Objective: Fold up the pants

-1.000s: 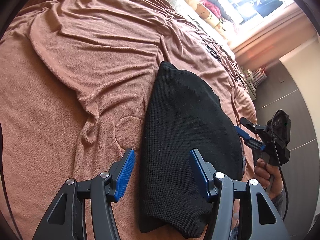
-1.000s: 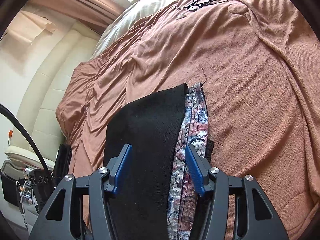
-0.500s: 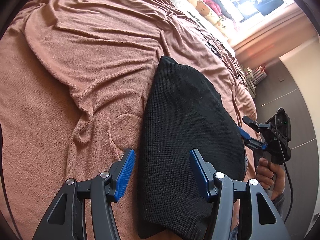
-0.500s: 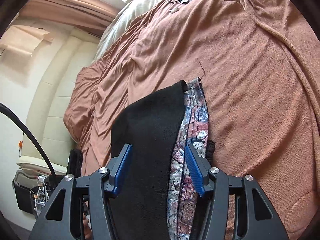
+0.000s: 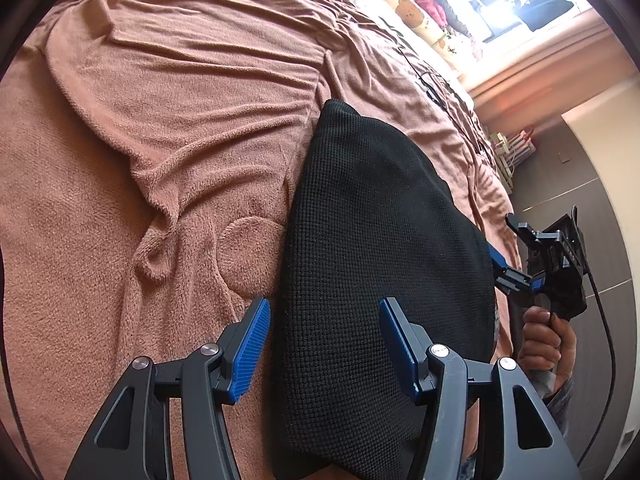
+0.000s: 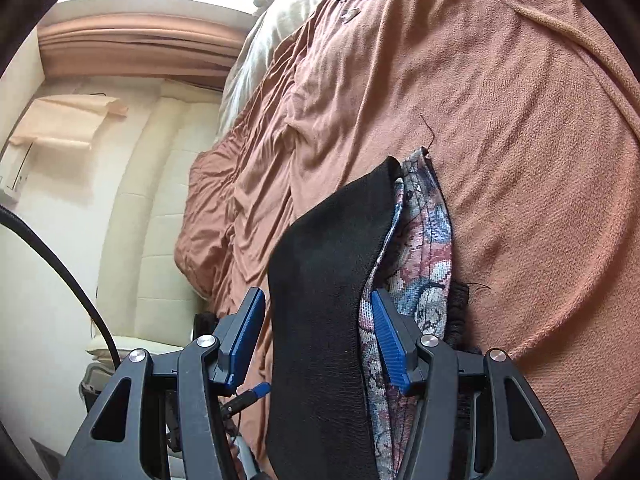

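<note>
Black knitted pants (image 5: 380, 260) lie folded in a long pile on the brown blanket (image 5: 180, 140). My left gripper (image 5: 326, 344) hovers open over their near left edge, blue pads apart and pressing nothing. In the right wrist view the black cloth (image 6: 320, 280) runs up between the pads of my right gripper (image 6: 318, 336), which is open too. A flowered patterned layer (image 6: 424, 240) shows along the pile's right side. The left wrist view shows the right gripper (image 5: 510, 264) at the pants' far right edge, held by a hand (image 5: 548, 344).
The brown blanket (image 6: 520, 160) is creased, with a thick fold (image 5: 160, 208) left of the pants. Pillows and soft toys (image 5: 416, 12) lie at the bed's far end beside black cables (image 5: 436, 84). A cream padded wall (image 6: 152, 200) borders one side, dark floor (image 5: 580, 184) the other.
The right gripper has rolled, so the bed now tilts more steeply in its view, and it has sunk slightly toward the pants. The left gripper and the pants stay put.
</note>
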`<act>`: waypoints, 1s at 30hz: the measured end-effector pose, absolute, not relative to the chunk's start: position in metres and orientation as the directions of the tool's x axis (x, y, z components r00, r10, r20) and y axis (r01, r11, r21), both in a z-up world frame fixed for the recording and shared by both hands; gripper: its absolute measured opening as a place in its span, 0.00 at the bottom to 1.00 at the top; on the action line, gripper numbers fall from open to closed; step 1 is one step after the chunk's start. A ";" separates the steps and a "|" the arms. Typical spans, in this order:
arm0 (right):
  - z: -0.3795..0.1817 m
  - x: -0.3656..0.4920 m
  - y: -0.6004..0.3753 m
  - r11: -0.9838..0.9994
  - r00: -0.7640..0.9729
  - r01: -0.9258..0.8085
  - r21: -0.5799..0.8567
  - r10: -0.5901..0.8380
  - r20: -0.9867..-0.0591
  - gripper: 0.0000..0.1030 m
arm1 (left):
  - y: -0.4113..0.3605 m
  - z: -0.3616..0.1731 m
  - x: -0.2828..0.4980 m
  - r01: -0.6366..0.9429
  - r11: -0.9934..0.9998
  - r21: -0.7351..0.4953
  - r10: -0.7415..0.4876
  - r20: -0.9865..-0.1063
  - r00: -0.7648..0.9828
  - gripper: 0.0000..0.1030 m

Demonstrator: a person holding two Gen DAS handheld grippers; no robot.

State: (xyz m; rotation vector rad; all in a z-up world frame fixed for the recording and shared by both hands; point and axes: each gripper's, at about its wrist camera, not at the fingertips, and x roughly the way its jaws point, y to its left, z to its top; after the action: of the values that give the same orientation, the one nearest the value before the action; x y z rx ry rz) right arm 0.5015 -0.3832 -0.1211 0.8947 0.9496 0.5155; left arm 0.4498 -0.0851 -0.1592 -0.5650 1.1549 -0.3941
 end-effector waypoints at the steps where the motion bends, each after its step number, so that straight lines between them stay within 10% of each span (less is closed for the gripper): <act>1: -0.124 0.503 -0.383 0.553 0.500 0.007 0.833 0.720 -0.482 0.51 | -0.086 -0.160 0.451 0.005 0.795 -0.607 -0.568 -0.741 0.358 0.57; 6: -0.136 0.513 -0.375 0.596 0.470 0.032 0.802 0.700 -0.538 0.43 | -0.097 -0.165 0.454 0.016 0.802 -0.597 -0.567 -0.754 0.331 0.54; 12: -0.123 0.519 -0.363 0.733 0.442 0.033 0.679 0.599 -0.668 0.02 | -0.104 -0.166 0.454 0.019 0.816 -0.578 -0.551 -0.767 0.329 0.54; 30: -0.083 0.476 -0.376 0.815 0.549 0.037 0.578 0.467 -0.693 0.00 | -0.115 -0.162 0.455 0.040 0.817 -0.575 -0.555 -0.766 0.324 0.54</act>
State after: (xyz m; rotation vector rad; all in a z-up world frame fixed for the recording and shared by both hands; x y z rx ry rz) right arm 0.4758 -0.3755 -0.0830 0.5831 0.9678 0.2719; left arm 0.4548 -0.1149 -0.1624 -0.5070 1.1872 -0.4133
